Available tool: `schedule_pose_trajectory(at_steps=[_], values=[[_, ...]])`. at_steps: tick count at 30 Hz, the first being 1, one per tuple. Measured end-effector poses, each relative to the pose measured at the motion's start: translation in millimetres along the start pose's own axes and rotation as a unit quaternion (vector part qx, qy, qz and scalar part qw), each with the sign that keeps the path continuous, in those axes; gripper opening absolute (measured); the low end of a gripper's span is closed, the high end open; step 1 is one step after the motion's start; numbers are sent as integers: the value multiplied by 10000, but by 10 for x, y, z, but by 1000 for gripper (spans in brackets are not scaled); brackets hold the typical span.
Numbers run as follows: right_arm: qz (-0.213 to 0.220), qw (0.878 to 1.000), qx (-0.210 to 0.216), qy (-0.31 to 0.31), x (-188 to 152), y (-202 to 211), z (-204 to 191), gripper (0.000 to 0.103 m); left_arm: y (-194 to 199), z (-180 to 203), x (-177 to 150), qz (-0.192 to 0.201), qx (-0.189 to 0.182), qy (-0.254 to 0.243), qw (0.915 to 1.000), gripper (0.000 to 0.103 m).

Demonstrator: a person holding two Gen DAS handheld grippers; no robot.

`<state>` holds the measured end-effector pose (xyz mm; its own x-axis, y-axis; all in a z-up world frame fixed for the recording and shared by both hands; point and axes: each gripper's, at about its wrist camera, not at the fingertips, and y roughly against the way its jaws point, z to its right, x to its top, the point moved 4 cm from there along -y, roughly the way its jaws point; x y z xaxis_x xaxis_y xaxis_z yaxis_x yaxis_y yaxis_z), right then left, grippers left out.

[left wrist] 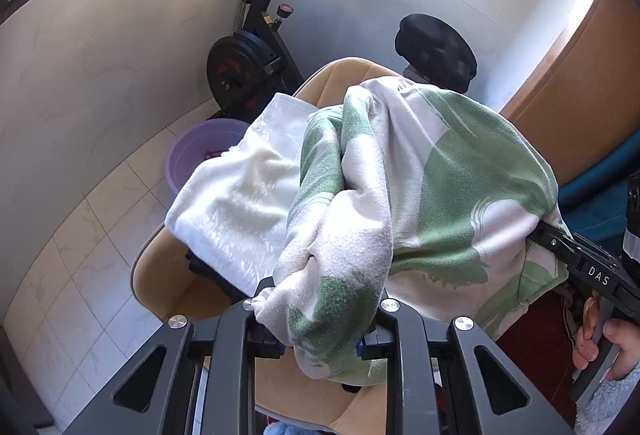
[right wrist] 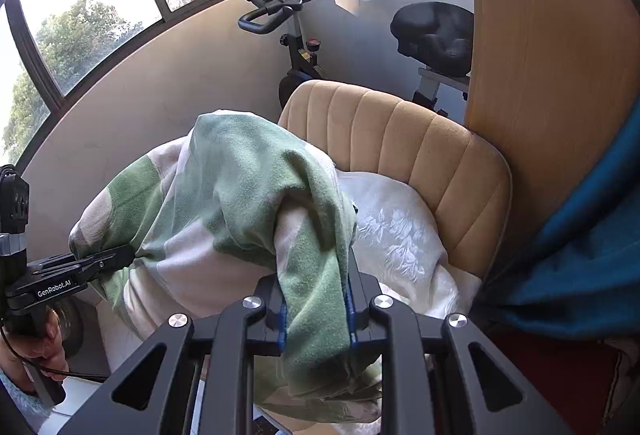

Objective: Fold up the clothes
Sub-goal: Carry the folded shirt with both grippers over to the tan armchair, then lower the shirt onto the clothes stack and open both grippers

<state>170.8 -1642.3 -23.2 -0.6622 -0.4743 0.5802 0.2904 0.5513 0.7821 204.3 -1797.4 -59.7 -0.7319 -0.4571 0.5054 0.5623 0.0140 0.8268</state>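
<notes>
Blue-padded fingers (left wrist: pixel 362 349) of the L gripper (left wrist: pixel 320 345) are clamped on a bunched end of the green-and-white towel (left wrist: pixel 432 187); R gripper (right wrist: pixel 316 331) likewise pinched on another end, cloth wadded thick between its pads, so neither set is fully together

Towel hangs slung between the two grippers, held up over the tan chair (right wrist: pixel 416 139), doubled and lumpy, corners not matched. Judgement: fold of this piece barely started; needs spreading or edge alignment first, then halving, then putting down

Task progress otherwise: white fleecy cloth (left wrist: pixel 236 195) lies on chair seat below the towel, roughly flat, possibly folded already; can't tell for sure. Dark item under it at the chair's front edge, unclear what

Around the chair:
- exercise bike (left wrist: pixel 256 47) behind it, saddle above the backrest
- purple basin (left wrist: pixel 200 151) on floor tiles between chair and bike
- wooden panel (right wrist: pixel 552 55) and blue fabric (right wrist: pixel 580 267) beside the chair, R wrist view
- person's hand (left wrist: pixel 608 343) on R gripper handle

Obstacles: seat is largely taken by the white cloth, so little flat room to lay the towel out; armrests and backrest crowd any wide spread
</notes>
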Motion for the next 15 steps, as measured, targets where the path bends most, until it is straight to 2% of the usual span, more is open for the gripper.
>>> schedule_pose_trajectory(at_steps=[5, 10, 15], values=[[-370, 9992, -151, 25, 173, -762, 190, 21, -634, -195, 243, -287, 128, -83, 9995, 22], [-618, 9975, -202, 271, 140, -1428, 226, 22, -1187, -458, 122, -684, 271, 42, 9973, 23], [-672, 9968, -307, 304, 64, -1800, 235, 25, -1482, -571, 99, -680, 357, -163, 9969, 30]])
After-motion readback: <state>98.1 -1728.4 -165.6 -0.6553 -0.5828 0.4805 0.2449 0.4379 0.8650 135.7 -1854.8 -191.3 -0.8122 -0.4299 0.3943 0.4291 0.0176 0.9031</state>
